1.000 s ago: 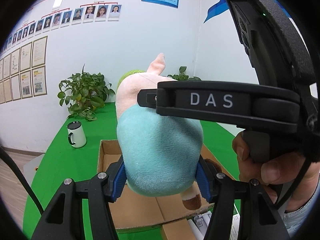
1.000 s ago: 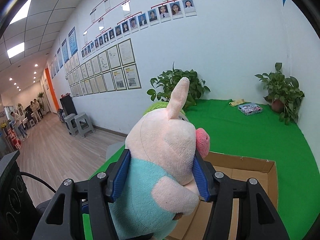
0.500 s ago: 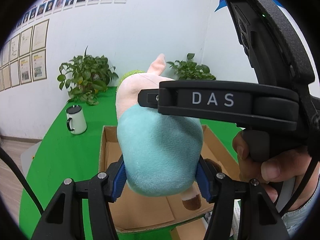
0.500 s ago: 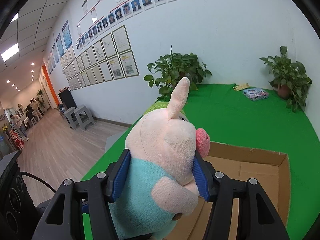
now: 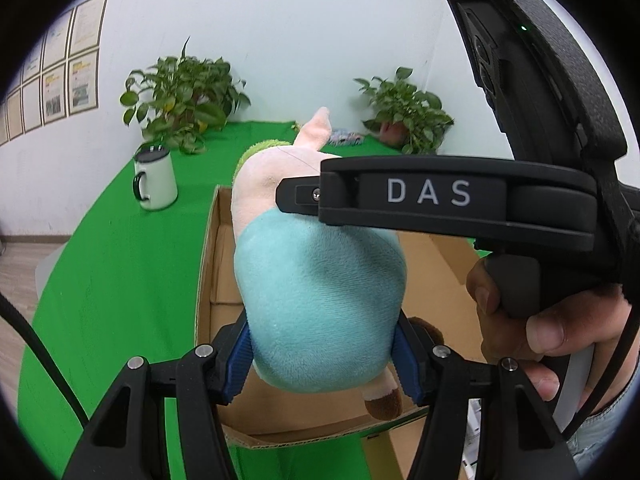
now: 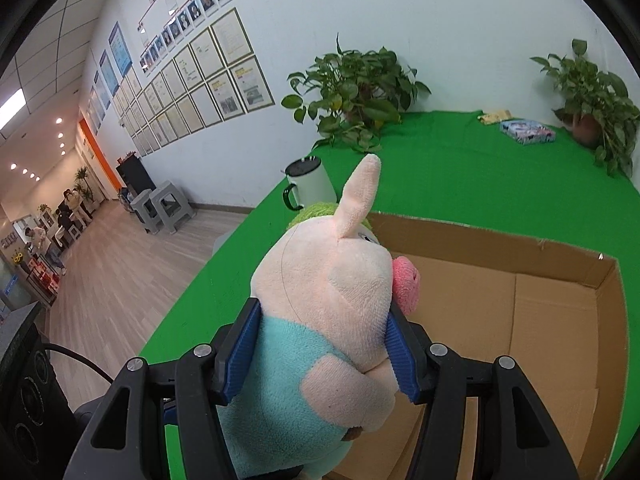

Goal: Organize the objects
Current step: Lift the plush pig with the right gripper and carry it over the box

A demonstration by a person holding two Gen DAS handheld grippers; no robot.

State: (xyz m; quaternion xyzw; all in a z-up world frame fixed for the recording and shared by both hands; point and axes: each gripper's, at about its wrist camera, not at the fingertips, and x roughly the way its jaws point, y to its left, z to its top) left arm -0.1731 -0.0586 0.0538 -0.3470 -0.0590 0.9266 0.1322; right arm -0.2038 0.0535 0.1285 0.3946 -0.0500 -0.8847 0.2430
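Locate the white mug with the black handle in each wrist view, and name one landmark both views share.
Left wrist: white mug stands at upper left on the green cloth, left of the cardboard box.
Right wrist: mug sits near centre, just behind the plush pig's ear.
Shared landmark: the large leafy plant behind the mug.

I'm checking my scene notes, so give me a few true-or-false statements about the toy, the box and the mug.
1. Both grippers clamp the plush pig. True: left gripper on its body, right gripper near its neck.
2. The box is full of toys. False: the part in view is bare cardboard.
3. The mug stands on the green cloth, outside the box. True.
4. The pig wears a red shirt. False: it is light blue.
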